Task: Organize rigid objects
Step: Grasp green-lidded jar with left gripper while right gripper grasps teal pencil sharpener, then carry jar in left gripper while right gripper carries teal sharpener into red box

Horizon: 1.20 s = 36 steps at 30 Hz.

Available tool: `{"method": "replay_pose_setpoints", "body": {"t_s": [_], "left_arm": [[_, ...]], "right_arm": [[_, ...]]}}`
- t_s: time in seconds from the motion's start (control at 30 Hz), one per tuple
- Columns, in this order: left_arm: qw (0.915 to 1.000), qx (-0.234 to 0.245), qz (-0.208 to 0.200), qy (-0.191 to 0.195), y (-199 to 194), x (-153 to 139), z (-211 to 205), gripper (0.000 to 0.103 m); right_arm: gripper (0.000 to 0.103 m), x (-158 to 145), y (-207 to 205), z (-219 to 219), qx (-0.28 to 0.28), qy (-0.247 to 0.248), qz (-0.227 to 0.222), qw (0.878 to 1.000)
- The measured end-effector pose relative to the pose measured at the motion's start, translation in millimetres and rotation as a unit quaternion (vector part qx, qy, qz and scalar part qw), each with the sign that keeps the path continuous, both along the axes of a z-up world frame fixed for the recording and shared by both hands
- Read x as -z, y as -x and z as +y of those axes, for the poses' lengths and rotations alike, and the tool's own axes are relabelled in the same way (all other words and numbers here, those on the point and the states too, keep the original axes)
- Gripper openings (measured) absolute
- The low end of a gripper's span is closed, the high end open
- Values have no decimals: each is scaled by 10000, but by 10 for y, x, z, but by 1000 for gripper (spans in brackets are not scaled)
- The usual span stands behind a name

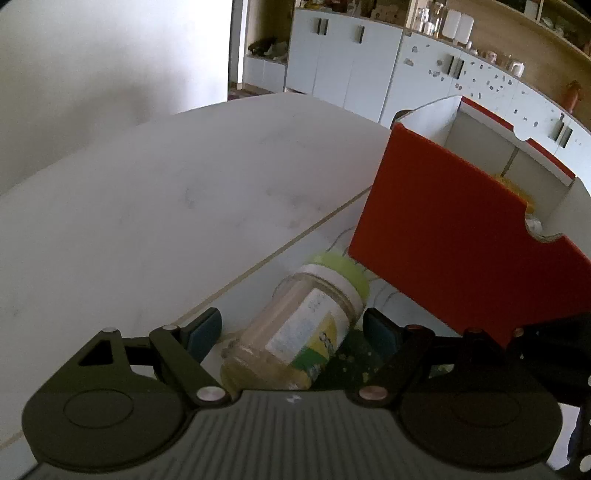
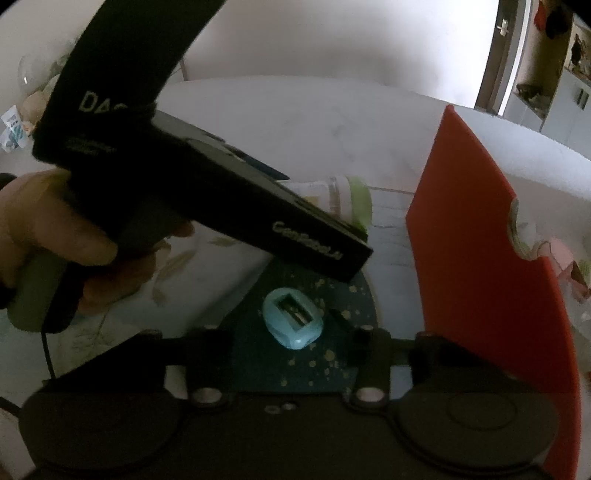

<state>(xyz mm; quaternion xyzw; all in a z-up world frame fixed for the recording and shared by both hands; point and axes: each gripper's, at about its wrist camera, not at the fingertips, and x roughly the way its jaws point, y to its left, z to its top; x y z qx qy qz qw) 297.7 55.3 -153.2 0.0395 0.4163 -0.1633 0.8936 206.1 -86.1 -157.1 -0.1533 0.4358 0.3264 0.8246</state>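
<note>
White marble tabletop point(image 1: 166, 206) carried a jar point(image 1: 295, 328) lying on its side between the left gripper's point(image 1: 291, 332) 2 wide-open fingers, long axis pointing ahead toward the red box point(image 1: 454, 236). Right gripper point(image 2: 295, 332) gaped over a blue sharpener point(image 2: 293, 323), holding nothing.

A white counter point(image 1: 155, 206) is occupying most of the left wrist view, with a thin seam line running diagonally across it. White cabinets point(image 1: 343, 70) with dark handles are standing behind it, one section carrying small grey speckles. Wooden shelves point(image 1: 491, 33) above the cabinets are holding jars and small containers. In the right wrist view, a door point(image 2: 502, 44) is standing at the upper right, beside a plain white wall point(image 2: 332, 37).
</note>
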Motion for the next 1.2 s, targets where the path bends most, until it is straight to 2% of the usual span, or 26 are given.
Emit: {"method": "replay_pose_setpoints", "body": {"t_s": [0.13,0.3,0.4,0.57,0.73,1.2], "left_arm": [[9999,80,-80,53,-22,2,-17,84],[9997,163,-133,90,-7,-15,-36,66],[9997,170,-123,147,-5,-32,-37,51],[9999,63,-87,-87,14,-63,-102,48],[9999,-65,-17,-144,72,-116,-107,45],[9992,-406,-10,-27,458,-511,-31,45]], "right_arm": [[35,-1,46,-8,-25,21,-63,10000],[34,-12,114,-26,-1,17,-80,10000],[33,-24,122,-35,90,-29,-18,10000],[33,-104,179,-93,243,-116,-26,9996],[33,-243,195,-154,336,-245,-27,9991],[34,-891,468,-512,466,-685,-196,9964]]}}
